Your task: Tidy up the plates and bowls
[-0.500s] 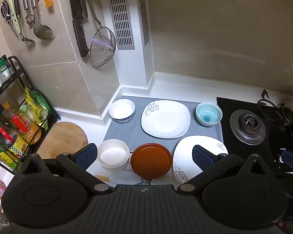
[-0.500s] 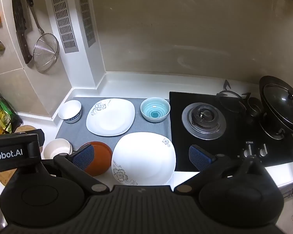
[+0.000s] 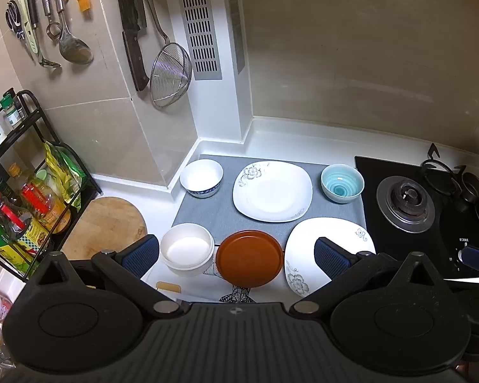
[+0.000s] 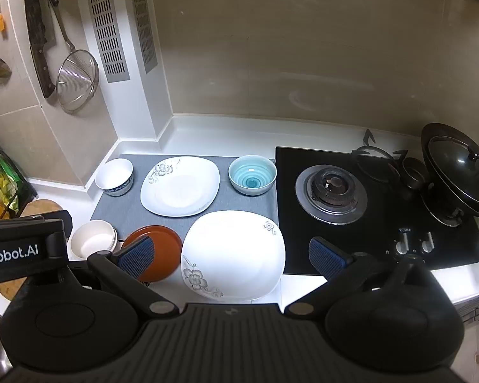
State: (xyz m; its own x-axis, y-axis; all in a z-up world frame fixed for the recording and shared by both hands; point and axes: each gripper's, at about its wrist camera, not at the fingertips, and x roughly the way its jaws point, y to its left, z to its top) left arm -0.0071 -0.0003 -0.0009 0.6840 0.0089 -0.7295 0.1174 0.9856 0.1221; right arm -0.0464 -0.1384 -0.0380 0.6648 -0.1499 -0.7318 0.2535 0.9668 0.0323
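Observation:
On a grey mat (image 3: 220,210) lie a white square plate (image 3: 273,191) at the back, a second white square plate (image 3: 306,255) at the front right, a brown round plate (image 3: 249,258), a cream bowl (image 3: 187,249), a white blue-rimmed bowl (image 3: 201,177) and a teal bowl (image 3: 342,183). My left gripper (image 3: 236,255) is open, held above the cream bowl and brown plate. My right gripper (image 4: 231,255) is open above the front square plate (image 4: 236,252), with the brown plate (image 4: 163,249) at its left finger. Both are empty.
A black gas hob (image 4: 367,204) with a lidded wok (image 4: 459,172) stands right of the mat. A round wooden board (image 3: 105,223) and a rack of bottles (image 3: 25,210) stand at the left. Utensils, a knife and a strainer (image 3: 171,73) hang on the wall.

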